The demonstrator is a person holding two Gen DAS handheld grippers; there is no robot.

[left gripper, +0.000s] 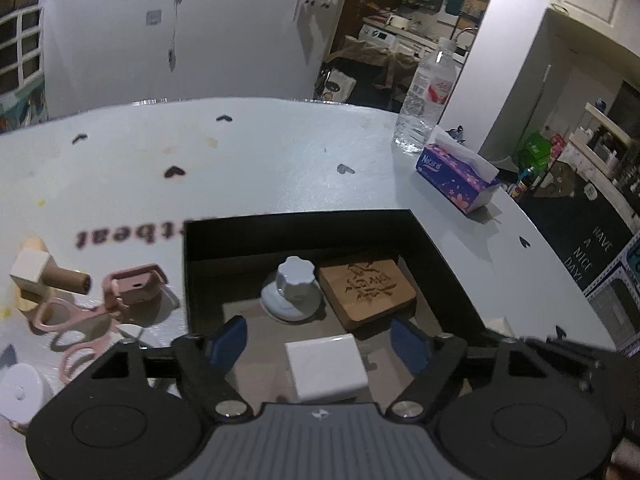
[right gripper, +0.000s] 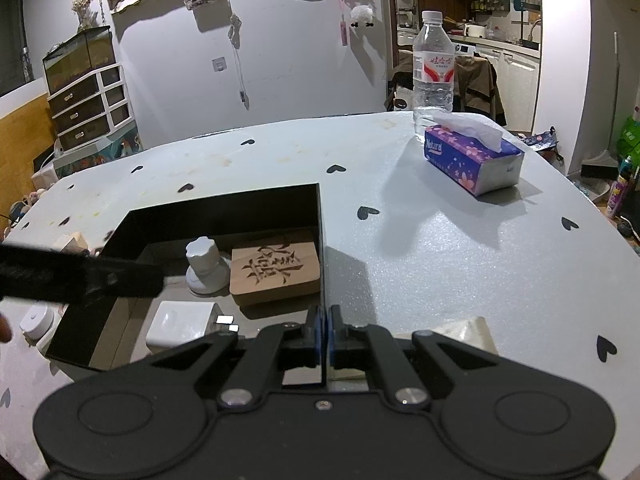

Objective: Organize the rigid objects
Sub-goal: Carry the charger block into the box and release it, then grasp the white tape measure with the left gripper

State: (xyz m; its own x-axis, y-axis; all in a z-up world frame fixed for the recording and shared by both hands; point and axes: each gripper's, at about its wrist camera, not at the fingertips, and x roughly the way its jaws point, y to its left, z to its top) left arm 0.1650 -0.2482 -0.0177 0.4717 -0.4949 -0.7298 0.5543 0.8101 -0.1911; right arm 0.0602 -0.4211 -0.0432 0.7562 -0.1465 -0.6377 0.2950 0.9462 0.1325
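- Left claw (left gripper: pixel 320 340) spread wide, pads clear of white plug adapter (left gripper: pixel 326 366) lying between them on floor of black box (left gripper: pixel 296 232); looks like a release, nothing gripped.
- Right claw (right gripper: pixel 323 334) pinched shut on box's near-right wall, prob. steadying it.
- Already in box, beyond left claw: white knob-topped piece (left gripper: pixel 294 290), carved wooden block (left gripper: pixel 366 290) touching beside it.
- Left of left claw, on worktop (left gripper: pixel 280 160), outside box: pink eyelash curler (left gripper: pixel 80 320), pink case (left gripper: pixel 136 284), wooden block toy w/ dowel (left gripper: pixel 44 276), white round item (left gripper: pixel 20 396) at frame edge.
- To do well: lift left claw straight up, clear of adapter & box rim, w/o nudging it; keep right claw's hold firm so box stays put; then swing left for curler or case.
- Risk: pad catching adapter corner on exit.
- Hard to read: adapter prongs seen only in right view; white round item cut off, type unclear; box's near wall hidden under claw bodies; dark blurred bar across right view's left side, likely left claw.
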